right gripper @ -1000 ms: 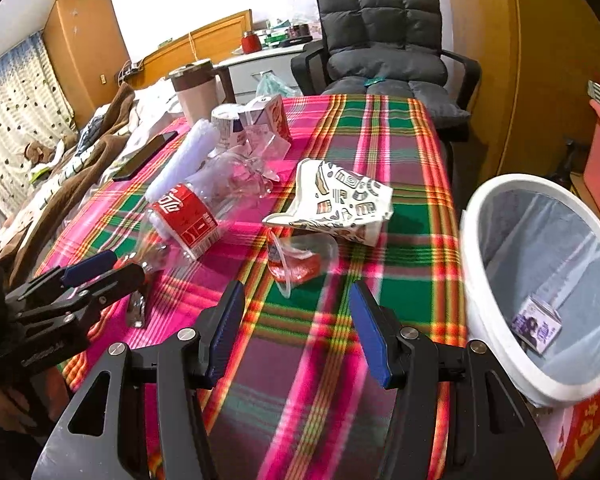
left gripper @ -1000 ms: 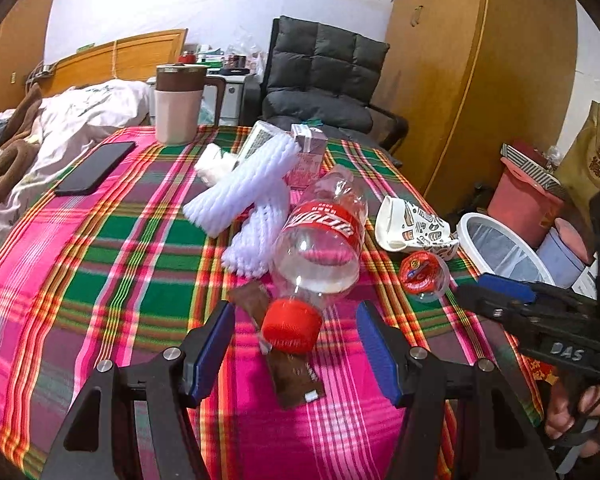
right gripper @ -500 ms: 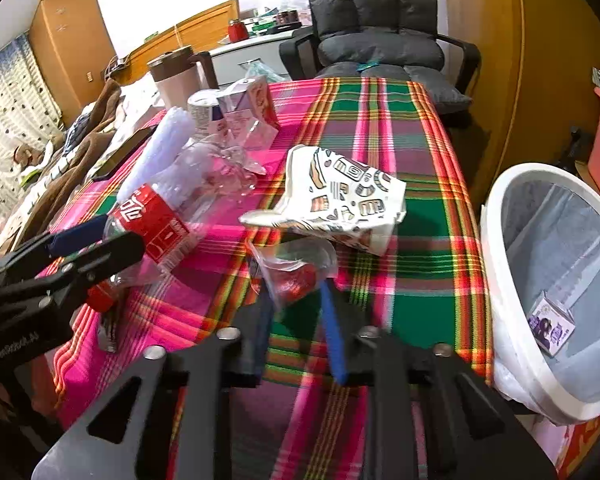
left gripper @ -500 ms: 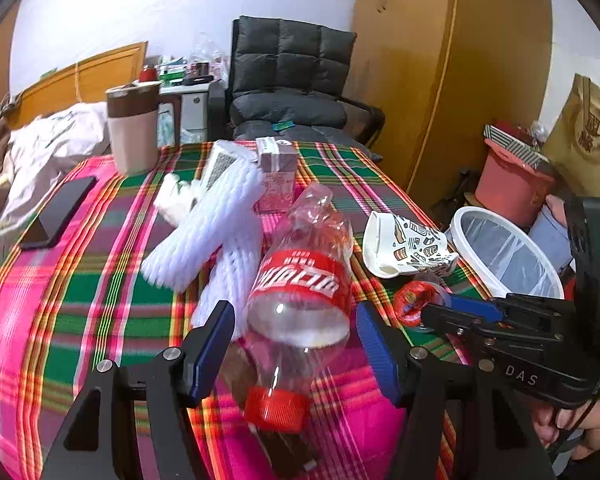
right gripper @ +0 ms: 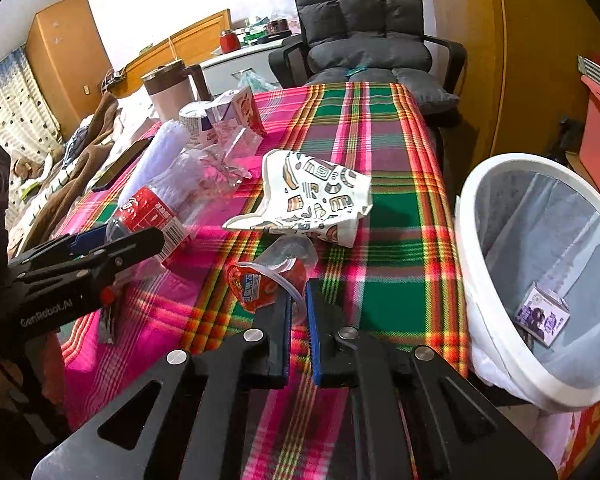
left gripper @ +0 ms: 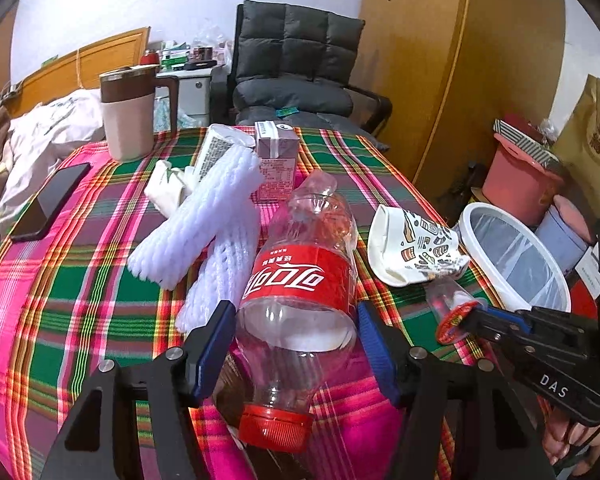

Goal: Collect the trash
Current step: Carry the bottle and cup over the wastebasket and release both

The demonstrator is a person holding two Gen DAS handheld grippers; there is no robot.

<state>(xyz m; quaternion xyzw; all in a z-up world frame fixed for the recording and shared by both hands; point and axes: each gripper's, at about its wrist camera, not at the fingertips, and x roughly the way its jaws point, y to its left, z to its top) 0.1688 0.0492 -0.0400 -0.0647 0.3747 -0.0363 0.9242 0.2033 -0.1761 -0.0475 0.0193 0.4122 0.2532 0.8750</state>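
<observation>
An empty clear cola bottle [left gripper: 300,296] with a red label and red cap lies on the plaid table. My left gripper [left gripper: 296,340] is open and straddles its lower body, both pads beside it. My right gripper [right gripper: 298,312] is shut on the rim of a clear plastic cup with a red lid [right gripper: 268,276], also seen in the left wrist view [left gripper: 452,312]. A crushed patterned paper cup [right gripper: 316,200] lies just beyond it. The white trash bin [right gripper: 540,380] stands at the table's right edge, a small carton inside.
White foam sleeves [left gripper: 204,224], a milk carton [left gripper: 276,164], a can and a tissue lie behind the bottle. A brown-lidded jug [left gripper: 128,120] and a phone [left gripper: 52,200] sit far left. A brown wrapper [right gripper: 108,320] lies under the bottle. A grey chair [right gripper: 364,24] stands behind the table.
My left gripper moved forward until its open fingers straddle the bottle. My right gripper advanced and closed on the clear cup's rim.
</observation>
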